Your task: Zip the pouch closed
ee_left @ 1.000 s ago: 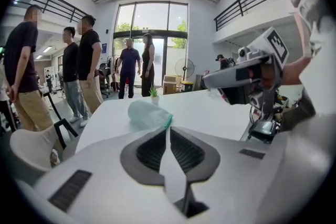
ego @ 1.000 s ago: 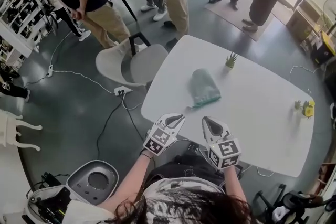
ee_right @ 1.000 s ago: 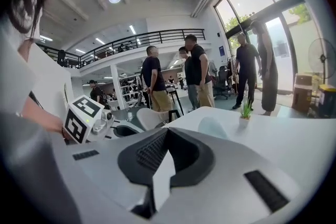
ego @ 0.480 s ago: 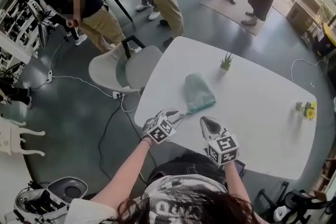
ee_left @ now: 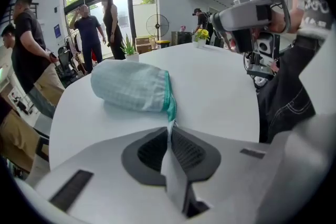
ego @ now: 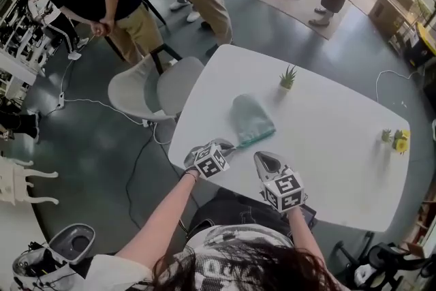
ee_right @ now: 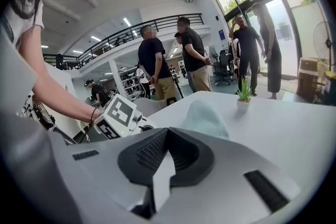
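Pouch, pale green fabric with a teal zipper edge, lies on the white table just ahead of the left tongs and ahead-left of the right tongs. We judge it light, soft and floppy, apt to slide and bunch on the smooth top. So we would anchor one end of the zipper line and pull the slider away from it. Left jaws are closing on the teal corner tail, which sits between their tips. Right jaws are pressed together on nothing. We count one pouch, two tongs, and two plants beyond them: a green plant and a yellow-flowered plant.
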The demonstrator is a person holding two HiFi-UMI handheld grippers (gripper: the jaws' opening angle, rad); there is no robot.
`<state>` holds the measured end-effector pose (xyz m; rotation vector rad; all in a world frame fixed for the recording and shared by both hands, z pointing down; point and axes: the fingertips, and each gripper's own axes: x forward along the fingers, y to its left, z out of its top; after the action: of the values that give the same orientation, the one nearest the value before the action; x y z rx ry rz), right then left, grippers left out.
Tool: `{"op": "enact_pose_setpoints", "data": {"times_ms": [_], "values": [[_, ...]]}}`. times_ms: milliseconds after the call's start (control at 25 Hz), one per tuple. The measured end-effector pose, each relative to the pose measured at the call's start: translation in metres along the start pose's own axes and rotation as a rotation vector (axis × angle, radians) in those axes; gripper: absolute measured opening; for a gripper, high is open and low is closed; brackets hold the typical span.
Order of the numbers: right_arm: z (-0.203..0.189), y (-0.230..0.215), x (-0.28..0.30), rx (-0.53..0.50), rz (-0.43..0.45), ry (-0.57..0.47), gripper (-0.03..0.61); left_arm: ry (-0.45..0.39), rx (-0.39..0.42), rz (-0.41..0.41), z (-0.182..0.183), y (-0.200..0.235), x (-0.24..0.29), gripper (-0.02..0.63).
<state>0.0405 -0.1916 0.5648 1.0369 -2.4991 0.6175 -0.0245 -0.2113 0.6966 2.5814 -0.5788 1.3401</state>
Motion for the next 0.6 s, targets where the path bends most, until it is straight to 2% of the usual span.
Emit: {"op": "enact_pose_setpoints", "data": {"times_ms": [280,440,600], "values": [[-0.019,0.004,0.015,-0.031,-0.009,0.070,-0.002,-0.088,-0.087,-0.041,0.018,-0.009,-0.014,0.025],[-0.032,0.003,0.028,-0.047,-0.025,0.116,-0.001,-0.111,-0.091,-0.061,0.023,-0.011,-0.019,0.025],[-0.049,0.008,0.041,-0.042,-0.012,0.174,0.034,-0.125,-0.083,-0.077,0.029,-0.014,-0.026,0.025]]}}
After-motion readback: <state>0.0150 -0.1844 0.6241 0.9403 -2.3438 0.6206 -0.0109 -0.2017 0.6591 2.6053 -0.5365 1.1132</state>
